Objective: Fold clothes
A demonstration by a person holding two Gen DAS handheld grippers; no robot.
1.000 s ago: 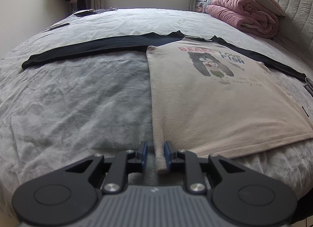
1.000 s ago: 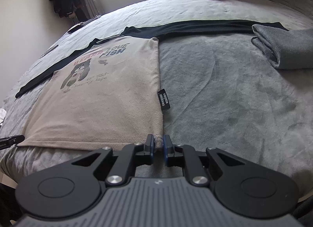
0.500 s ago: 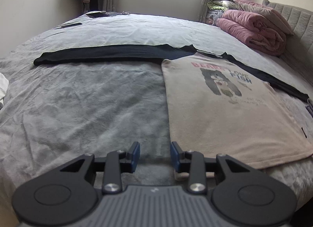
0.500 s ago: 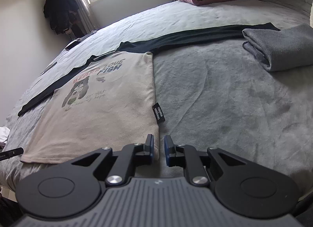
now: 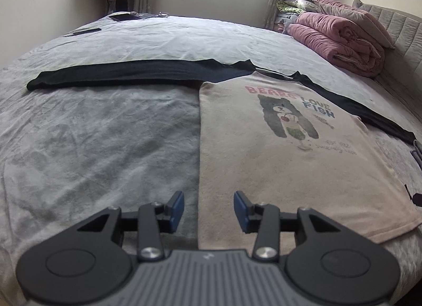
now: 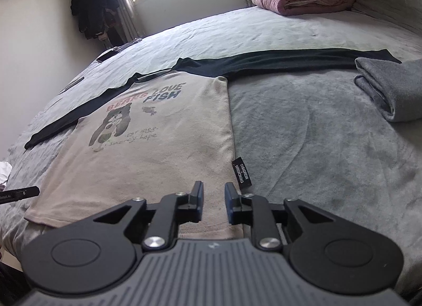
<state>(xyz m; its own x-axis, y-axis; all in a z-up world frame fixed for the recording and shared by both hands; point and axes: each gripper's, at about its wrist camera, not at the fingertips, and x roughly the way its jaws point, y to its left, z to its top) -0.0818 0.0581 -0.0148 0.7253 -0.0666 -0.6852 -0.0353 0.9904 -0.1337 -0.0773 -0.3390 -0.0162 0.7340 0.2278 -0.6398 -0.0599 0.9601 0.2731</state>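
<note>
A beige shirt (image 5: 277, 147) with a bear print and long black sleeves lies flat, front up, on the grey bed (image 5: 92, 134). Both sleeves (image 5: 132, 74) are spread out sideways. My left gripper (image 5: 209, 209) hangs open above the shirt's lower left corner, holding nothing. In the right wrist view the same shirt (image 6: 147, 147) lies spread out, its black side label (image 6: 241, 173) sticking out. My right gripper (image 6: 213, 202) is open over the lower right corner, nothing between its fingers. The left gripper's tip (image 6: 21, 193) shows at the left edge.
A folded grey garment (image 6: 395, 87) sits on the bed to the right of the shirt. A rolled pink quilt (image 5: 340, 39) and pillows lie by the padded headboard (image 5: 395, 29). Phones (image 5: 122, 17) rest at the far edge below the window. Dark clothes (image 6: 92, 8) hang in the corner.
Both grippers have let go of the shirt's bottom hem and opened. They have lifted and drawn back a little, and the hem now lies flat on the bed.
</note>
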